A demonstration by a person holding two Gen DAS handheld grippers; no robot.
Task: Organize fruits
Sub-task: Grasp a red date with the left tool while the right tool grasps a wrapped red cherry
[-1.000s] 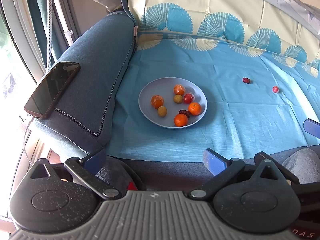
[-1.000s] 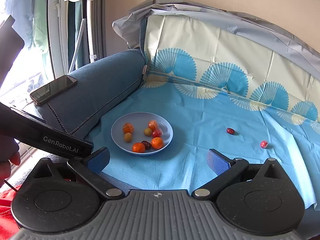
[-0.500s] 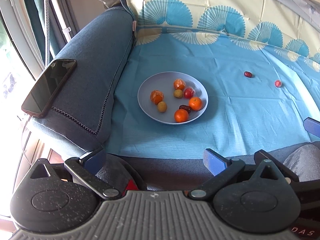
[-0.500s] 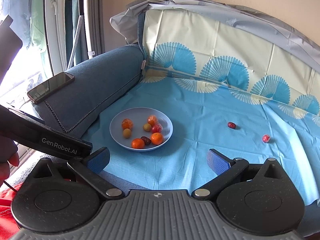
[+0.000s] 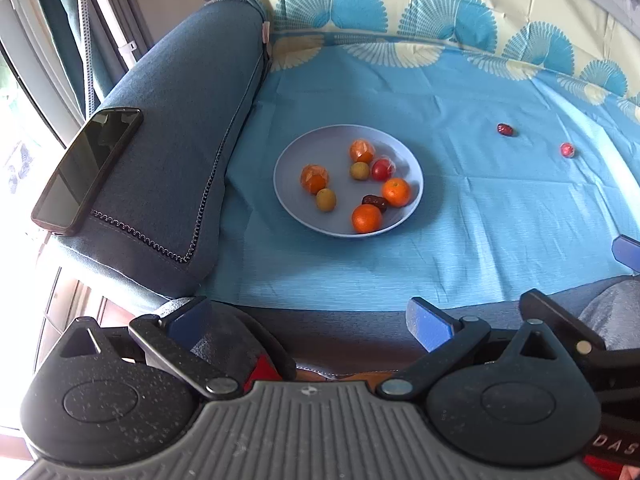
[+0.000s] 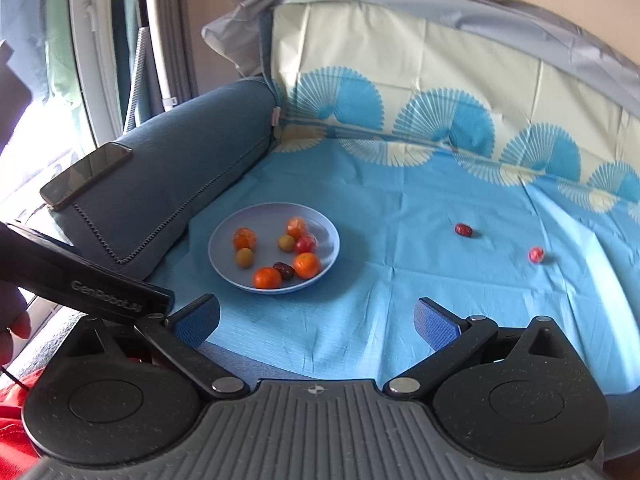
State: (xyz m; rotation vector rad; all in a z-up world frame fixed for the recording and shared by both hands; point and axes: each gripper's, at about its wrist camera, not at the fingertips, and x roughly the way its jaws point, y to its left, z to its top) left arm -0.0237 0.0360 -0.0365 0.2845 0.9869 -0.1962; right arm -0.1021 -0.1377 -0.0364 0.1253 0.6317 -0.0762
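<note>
- On the blue cloth (image 5: 460, 240) spread over the sofa seat, a pale plate (image 5: 288, 184) sits near the padded armrest (image 5: 176, 152), and it holds most of the fruit: four orange ones, two small yellowish ones, a red one and a dark date-like one.
- Two pieces lie outside the plate, well apart from it to the right: a dark red date (image 6: 463, 230) and, farther right, a small red fruit (image 6: 535, 254).
- Over the last second both cameras have drawn a little closer and higher over the seat; nothing on the cloth has moved, and the count in the plate is the same.
- The left gripper (image 5: 308, 320) hangs over the front edge of the seat, fingers spread wide and empty.
- The right gripper (image 6: 316, 320) is likewise spread apart with nothing between its fingers, pointing across the cloth with the plate ahead on its left and the two stray pieces ahead on its right.
- A phone (image 5: 86, 164) rests on the armrest, clear of the work.
- Judged from this, the approach has only begun: the sorting looks nearly done, with the two stray pieces left to gather, and the right gripper is the better placed for them.
</note>
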